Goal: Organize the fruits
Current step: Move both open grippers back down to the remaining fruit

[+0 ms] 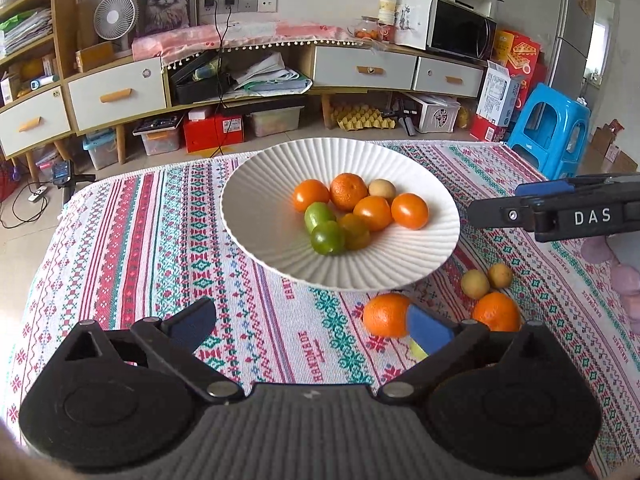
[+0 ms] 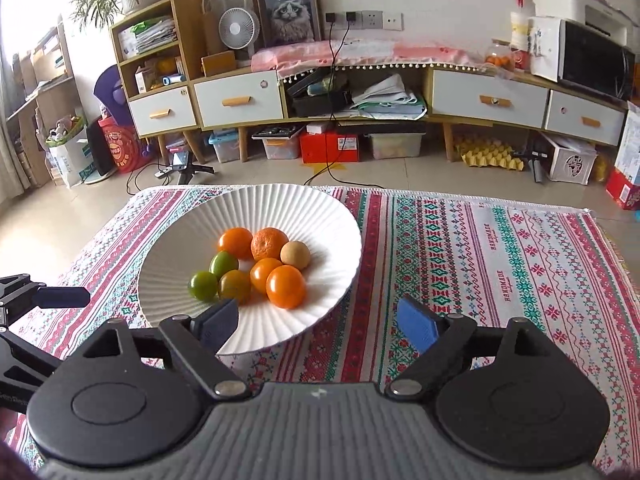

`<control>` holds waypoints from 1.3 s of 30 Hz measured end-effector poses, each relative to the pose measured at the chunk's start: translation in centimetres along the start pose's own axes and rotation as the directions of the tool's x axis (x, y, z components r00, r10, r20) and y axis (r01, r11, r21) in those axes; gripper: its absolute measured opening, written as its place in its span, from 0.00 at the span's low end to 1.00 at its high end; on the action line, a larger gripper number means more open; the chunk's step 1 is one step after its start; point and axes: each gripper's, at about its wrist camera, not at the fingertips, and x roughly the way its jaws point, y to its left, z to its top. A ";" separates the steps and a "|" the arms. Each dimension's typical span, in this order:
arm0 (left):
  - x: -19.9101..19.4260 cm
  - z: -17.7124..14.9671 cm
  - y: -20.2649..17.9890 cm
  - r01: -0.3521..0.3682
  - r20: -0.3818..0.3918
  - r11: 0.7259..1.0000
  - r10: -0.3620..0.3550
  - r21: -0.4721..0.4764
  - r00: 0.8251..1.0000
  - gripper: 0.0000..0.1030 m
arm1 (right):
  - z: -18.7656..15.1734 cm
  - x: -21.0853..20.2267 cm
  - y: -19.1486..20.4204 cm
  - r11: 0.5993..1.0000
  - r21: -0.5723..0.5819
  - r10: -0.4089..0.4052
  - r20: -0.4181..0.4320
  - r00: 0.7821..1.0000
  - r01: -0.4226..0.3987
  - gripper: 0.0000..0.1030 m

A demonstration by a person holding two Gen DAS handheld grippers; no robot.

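- Left gripper [image 1: 312, 326] gapes wide, empty, just short of the white bowl [image 1: 256, 236].
- Right gripper [image 2: 318, 326] stands apart, empty, at the bowl's near rim.
- Oranges [image 1: 386, 315] lie on the worktop [image 1: 140, 240] beside the bowl.

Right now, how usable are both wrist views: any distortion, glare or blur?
Left wrist view: strong fisheye bend, the cabinet curves; fruit in the plate sharp.
Right wrist view: same bend, window glare top left, plate crisp, corners dark.
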 end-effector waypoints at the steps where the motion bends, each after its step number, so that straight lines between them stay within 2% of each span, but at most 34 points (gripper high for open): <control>1: -0.1 -0.1 0.0 0.000 -0.005 1.000 0.000 0.001 1.000 0.99 | -0.1 -0.2 0.0 1.000 0.001 -0.005 0.000 1.000 0.005 0.86; 3: -0.2 -0.6 -0.1 0.001 -0.011 1.000 -0.001 0.001 1.000 0.99 | -0.5 -0.6 -0.2 1.000 0.008 -0.013 0.003 1.000 0.013 0.90; 11: -0.3 -2.1 -0.7 -0.004 -0.038 1.000 0.004 -0.001 0.999 0.99 | -1.7 -1.6 -0.6 0.999 0.035 -0.009 -0.002 1.000 0.009 0.94; 26: -0.1 -5.3 -4.8 0.066 -0.045 0.996 -0.063 0.067 0.997 0.99 | -4.8 -1.9 -2.0 0.999 -0.015 -0.031 -0.059 0.998 0.031 0.95; 39: 0.7 -6.7 -7.7 0.116 -0.037 0.986 -0.112 0.117 0.993 0.99 | -7.9 -0.8 -4.4 0.996 -0.035 -0.080 -0.113 0.990 0.076 0.95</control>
